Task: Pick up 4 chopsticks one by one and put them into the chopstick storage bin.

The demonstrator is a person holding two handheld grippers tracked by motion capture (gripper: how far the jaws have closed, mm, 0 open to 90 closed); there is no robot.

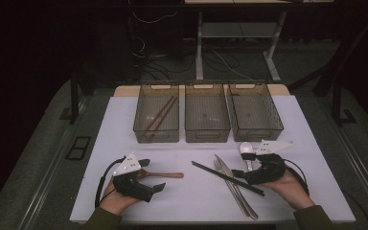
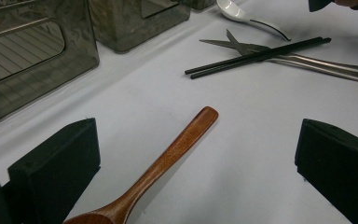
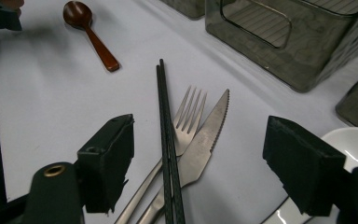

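Brown chopsticks (image 1: 159, 116) show in high view's left bin (image 1: 141, 125).

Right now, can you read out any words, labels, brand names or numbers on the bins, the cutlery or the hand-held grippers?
None: no readable text on anything.
The three bins, wooden spoon, black chopsticks, fork, knife and white spoon show no print.
The left hand-held gripper and right hand-held gripper carry no marking I can make out.
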